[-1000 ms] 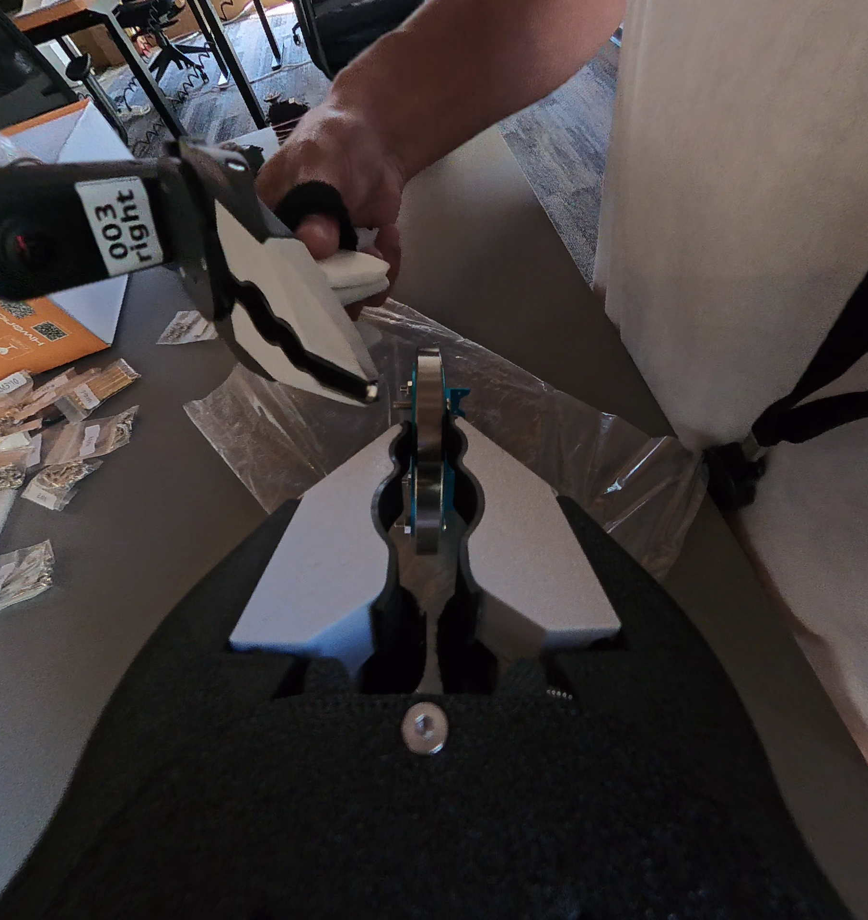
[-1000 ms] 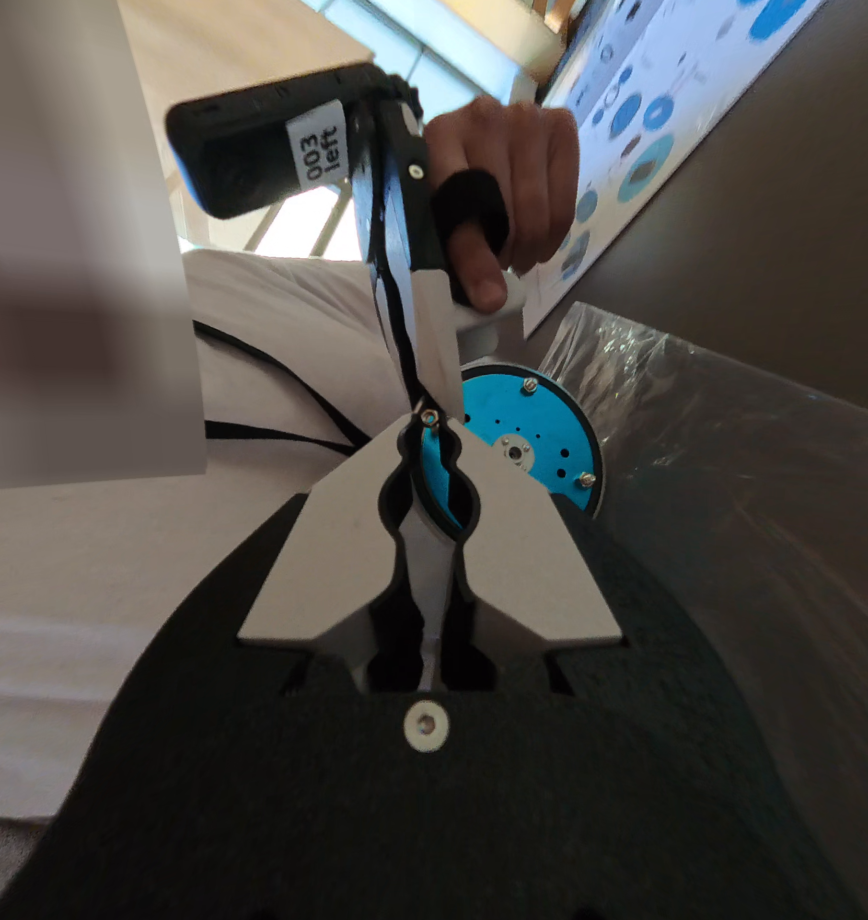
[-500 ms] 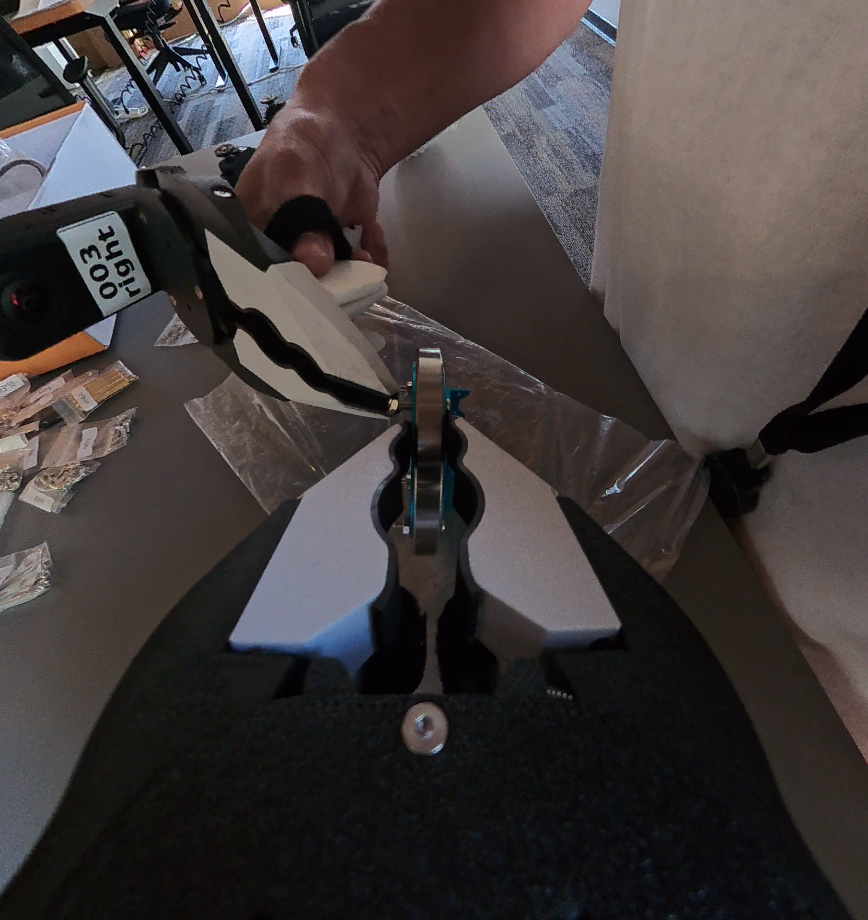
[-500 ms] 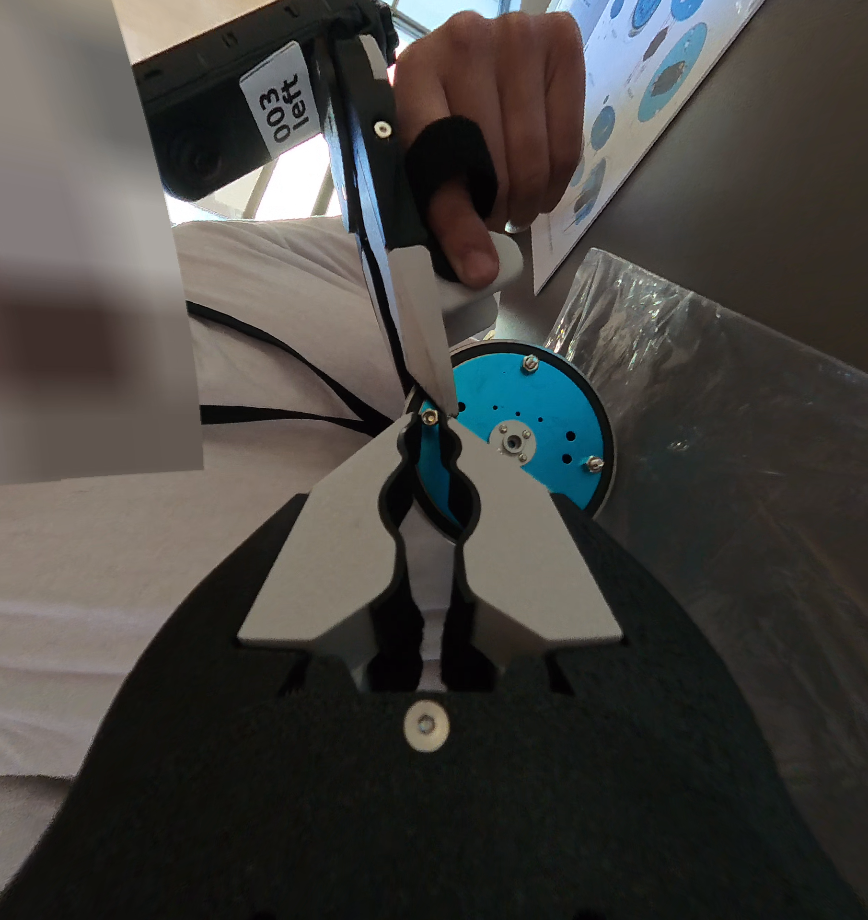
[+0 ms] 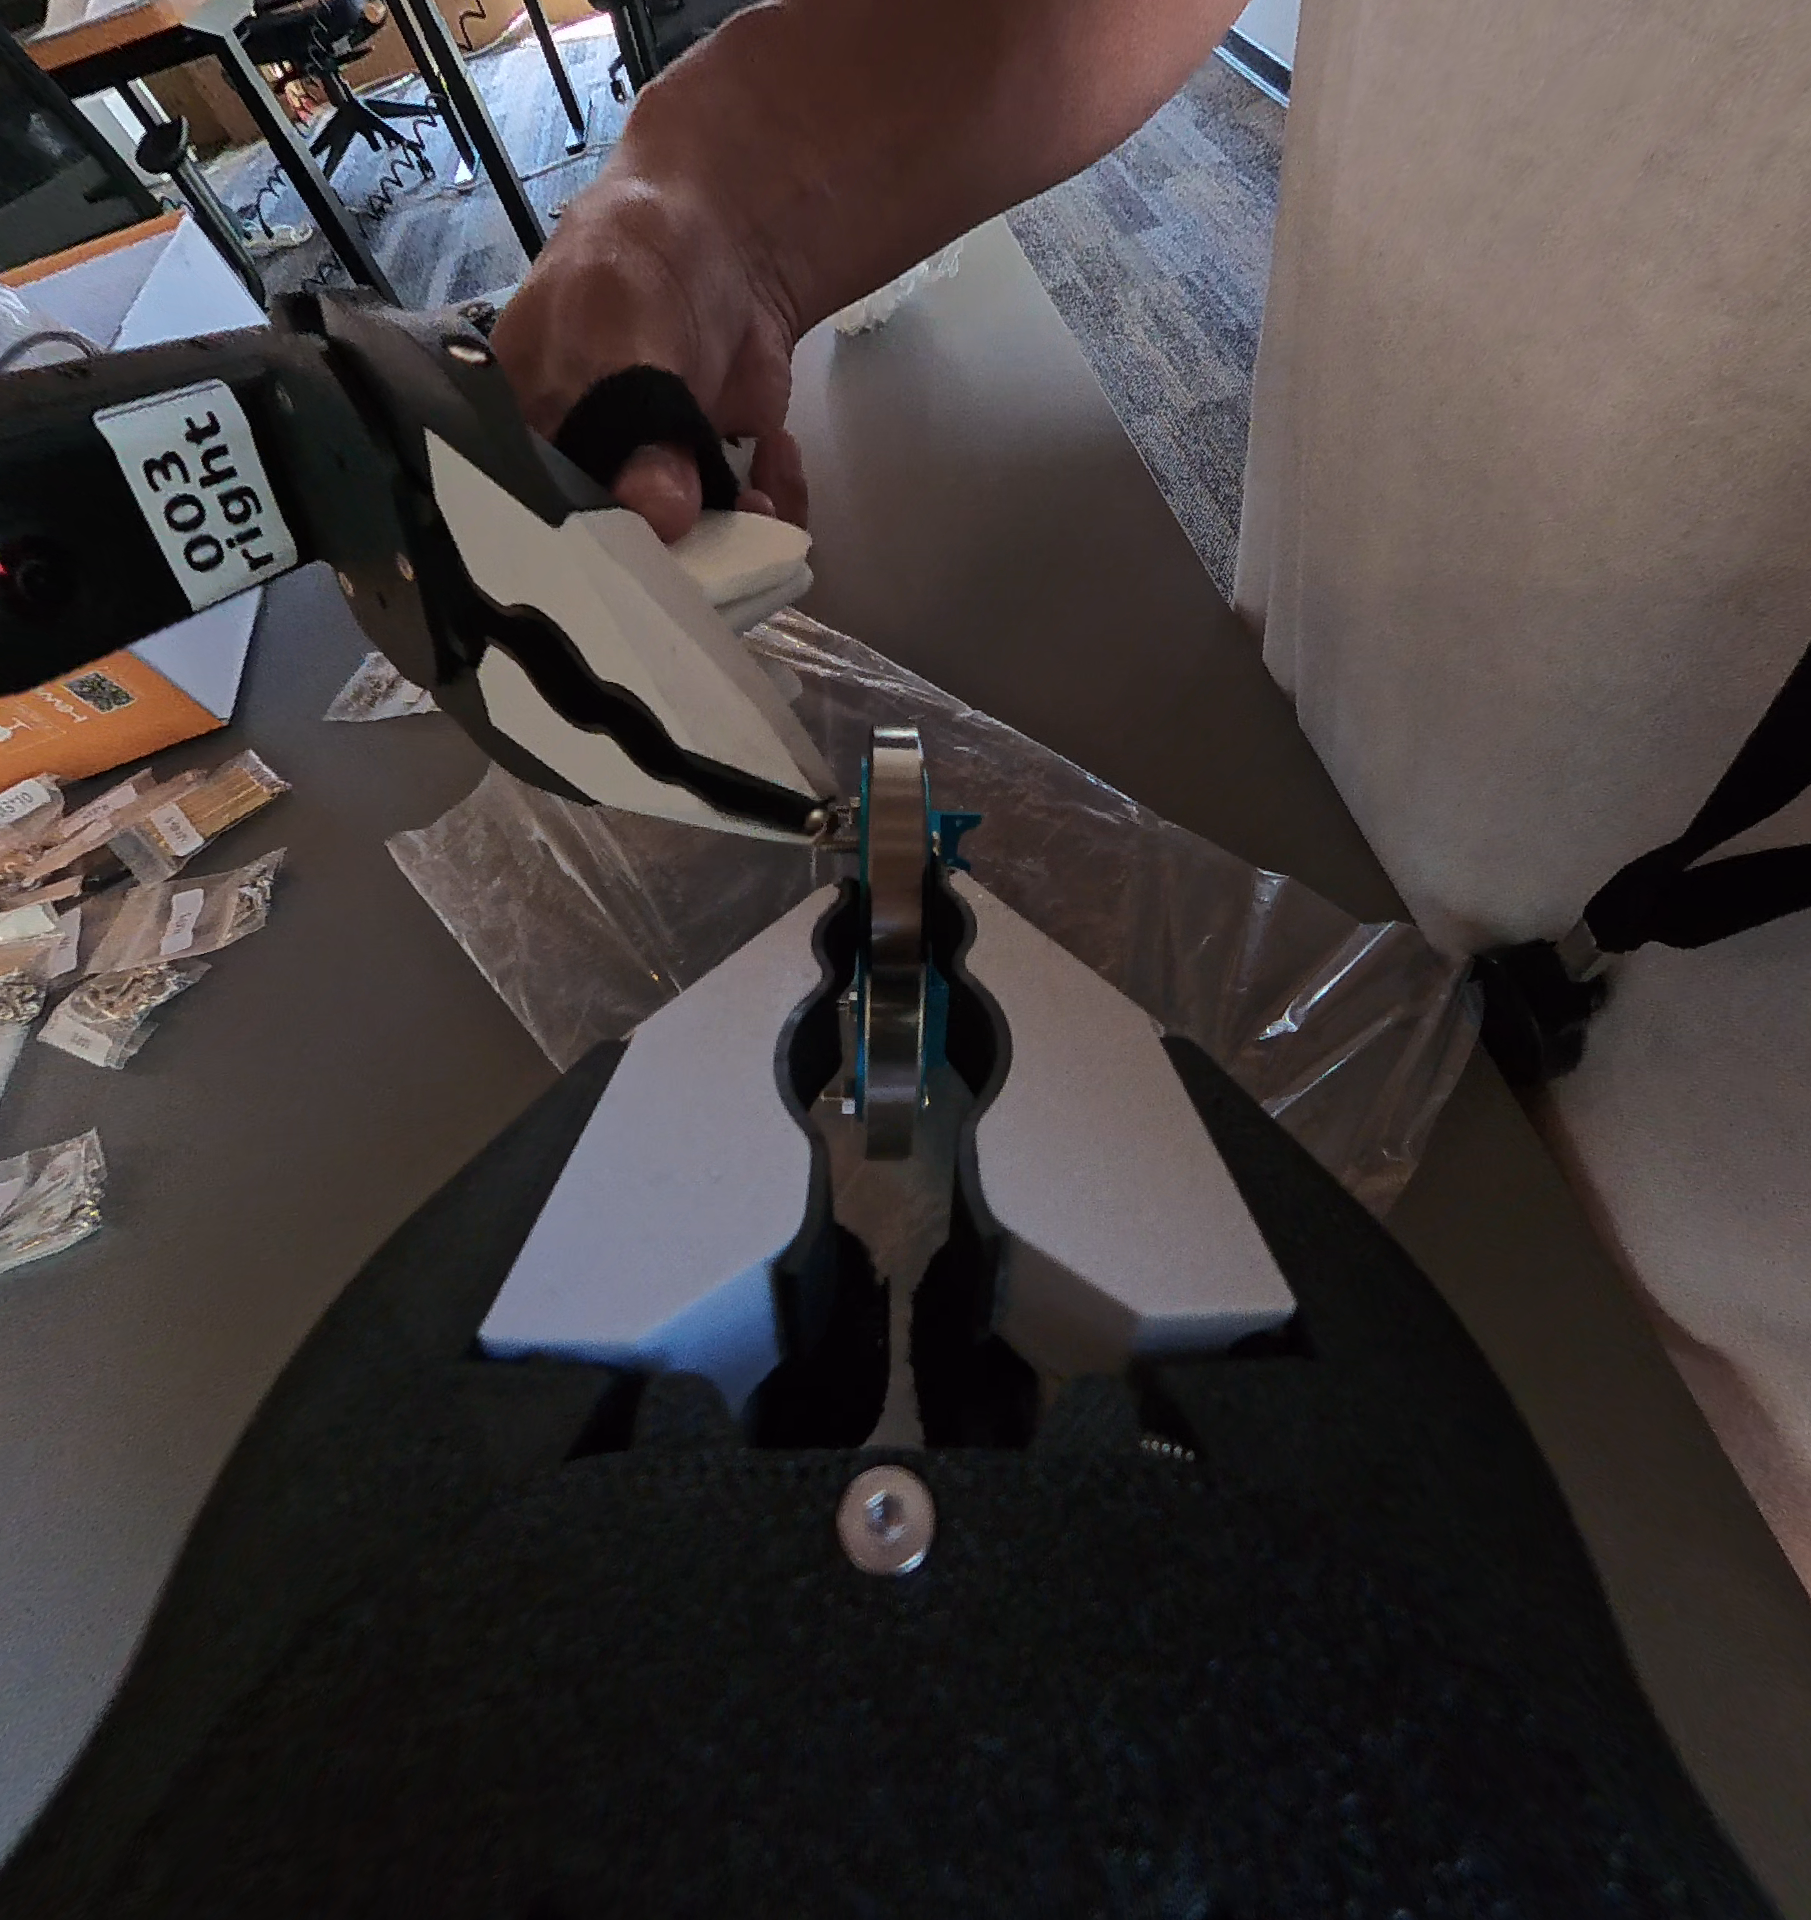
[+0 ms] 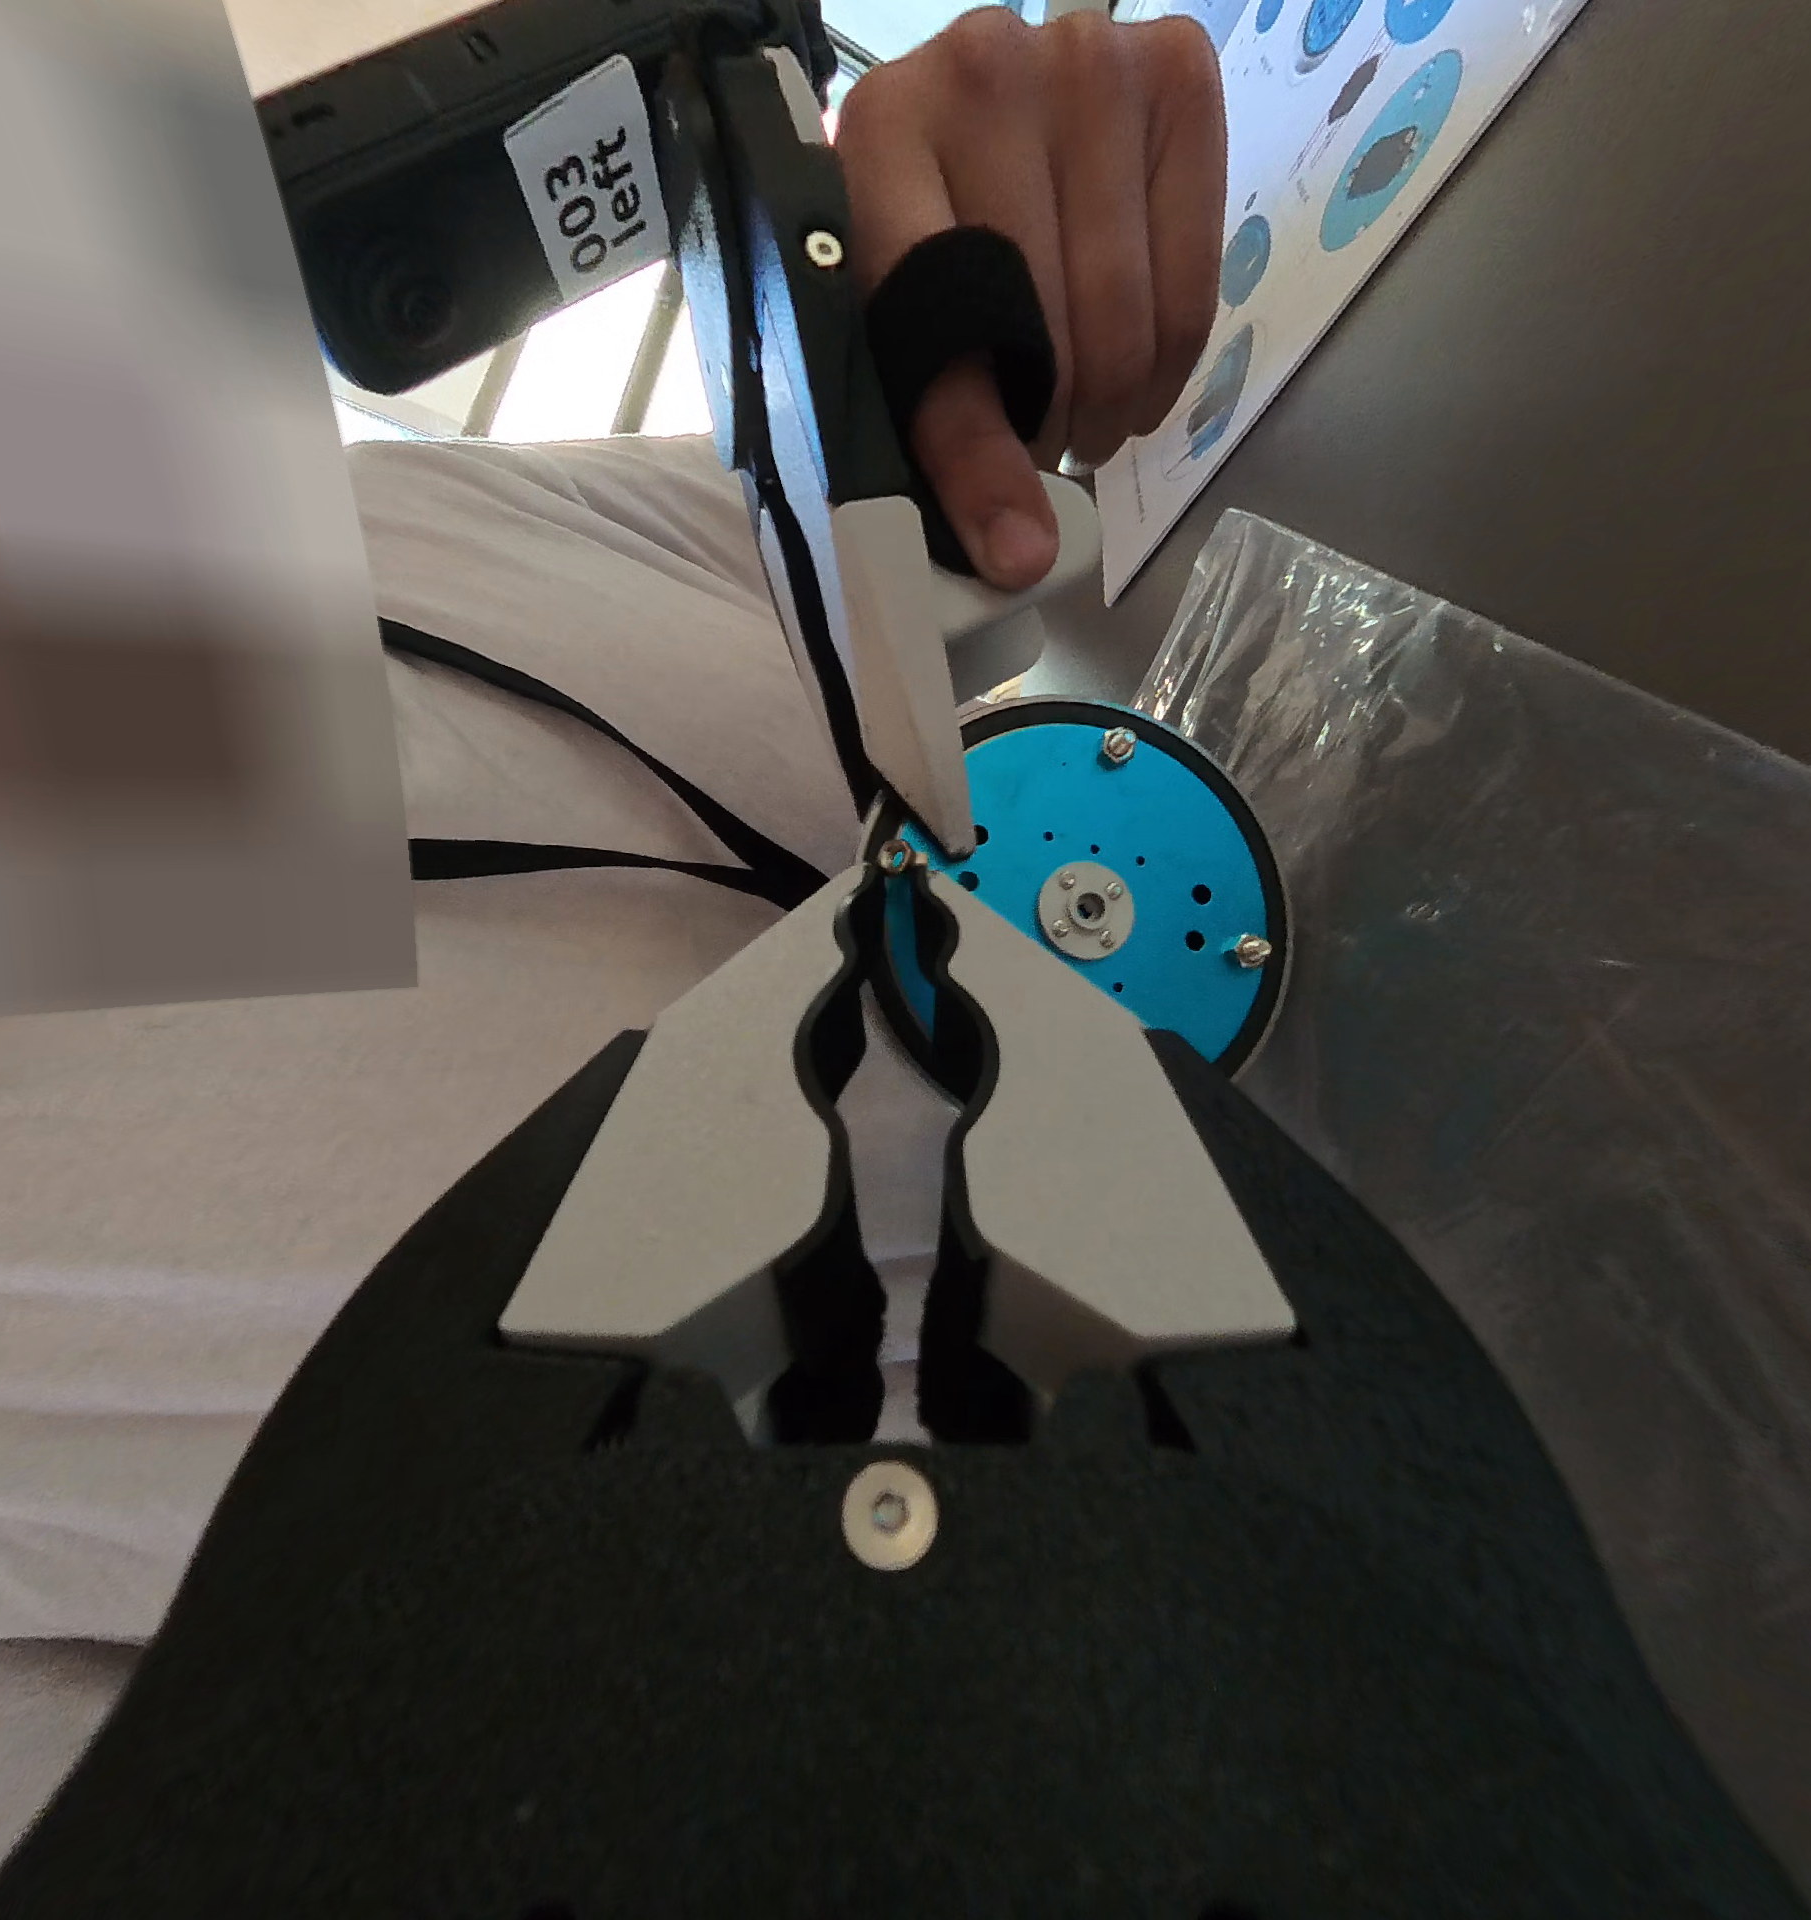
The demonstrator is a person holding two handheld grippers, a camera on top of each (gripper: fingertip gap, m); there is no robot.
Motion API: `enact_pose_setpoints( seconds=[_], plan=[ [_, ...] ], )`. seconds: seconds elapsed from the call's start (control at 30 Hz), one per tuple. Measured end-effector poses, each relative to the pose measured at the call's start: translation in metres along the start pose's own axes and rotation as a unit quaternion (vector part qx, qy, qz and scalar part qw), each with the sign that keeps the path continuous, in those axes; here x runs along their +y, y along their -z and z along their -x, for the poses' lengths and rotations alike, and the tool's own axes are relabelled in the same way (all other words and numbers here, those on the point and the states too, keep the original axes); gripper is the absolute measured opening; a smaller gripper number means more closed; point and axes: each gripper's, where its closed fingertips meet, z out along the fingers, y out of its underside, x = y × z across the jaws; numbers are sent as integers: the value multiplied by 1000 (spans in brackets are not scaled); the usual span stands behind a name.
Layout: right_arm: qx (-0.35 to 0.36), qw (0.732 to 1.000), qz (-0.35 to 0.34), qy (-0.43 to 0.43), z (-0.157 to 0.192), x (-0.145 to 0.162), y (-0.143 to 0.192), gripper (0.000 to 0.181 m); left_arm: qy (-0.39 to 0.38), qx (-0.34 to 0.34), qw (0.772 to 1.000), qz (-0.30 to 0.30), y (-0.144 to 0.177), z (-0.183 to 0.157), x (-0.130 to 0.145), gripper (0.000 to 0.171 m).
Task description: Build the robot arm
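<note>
My left gripper [image 5: 896,885] is shut on a wheel [image 5: 896,997], a blue disc with a grey rim, held edge-on above the table. In the right wrist view the wheel's blue face [image 6: 1119,831] shows a centre hub and two screws, and the left gripper [image 6: 932,821] comes down from above onto its edge. My right gripper [image 6: 893,869] is shut on a small metal screw [image 6: 893,857] and holds it against the blue face near the rim. In the left wrist view the right gripper [image 5: 823,821] comes in from the left and its tips touch the wheel.
A clear plastic bag [image 5: 620,914] lies on the grey table [image 5: 257,1091] under the grippers. Several small bags of hardware [image 5: 111,935] and an orange box [image 5: 39,717] lie at the left. A printed sheet with blue pictures [image 6: 1348,208] lies farther off. The person's white shirt [image 5: 1555,416] is close on the right. Less than 4 cm separates the two grippers' tips.
The right gripper has moved its small screw across the gap onto the wheel's blue face and stays there. The left gripper still holds the wheel in the same way.
</note>
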Motion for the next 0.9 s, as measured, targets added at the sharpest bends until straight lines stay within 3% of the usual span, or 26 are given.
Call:
enact_pose_setpoints(
  seconds=[0.43, 0.6, 0.67, 0.73, 0.8, 0.9],
  plan=[
    [23, 999, 6, 34, -3, 3, -2, 0, -1, 1, 1000, -1, -1, -1, -1, 12],
    [92, 992, 5, 87, -14, -1, 15, 0, -3, 2, 1000, 1, 0, -2, 0, 13],
    [185, 971, 15, 153, -39, 0, 33, 4, -3, 2, 1000, 1, 0, -2, 0, 13],
    [271, 930, 37, 245, -61, 5, 47, 10, -1, 2, 1000, 0, 0, -2, 0, 13],
    [294, 902, 36, 315, -62, 8, 48, 15, 1, 2, 1000, -2, 0, -1, 0, 13],
    [385, 854, 70, 343, -76, 20, 68, 17, 2, 1, 1000, -1, 1, 0, 0, 13]
  ],
)
